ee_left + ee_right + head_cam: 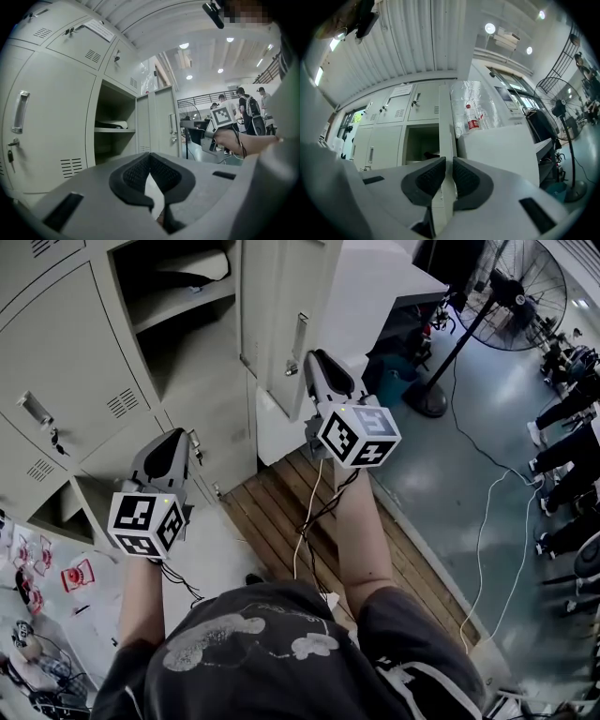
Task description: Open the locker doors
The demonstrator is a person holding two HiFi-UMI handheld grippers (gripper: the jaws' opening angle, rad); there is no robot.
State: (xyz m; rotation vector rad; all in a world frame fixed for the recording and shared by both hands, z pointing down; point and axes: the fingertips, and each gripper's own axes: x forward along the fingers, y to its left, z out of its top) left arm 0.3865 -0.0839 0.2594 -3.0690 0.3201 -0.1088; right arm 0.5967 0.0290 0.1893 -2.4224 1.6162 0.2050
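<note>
Right gripper view: the right gripper [446, 161] has its jaws nearly together, dark pads clamped on the free edge of the open locker door [445, 119]. The door shows edge-on, a thin vertical strip rising from between the jaws. Head view confirms the grip sits just right of that door's handle [297, 341]. The left gripper [150, 157] is well left of the open door and lower, in front of the closed locker doors [70, 362] and touching none. In its own view the pad tips meet with nothing between them. Directly left of the open door is the open compartment [421, 140], with a dark item on its shelf that is too small to identify. More closed doors stand further left of it. Just right of the door is a white cabinet [497, 150], with a red-labelled bottle [472, 118] in clear wrap above it. Far right of the door, a floor fan [557, 101].
</note>
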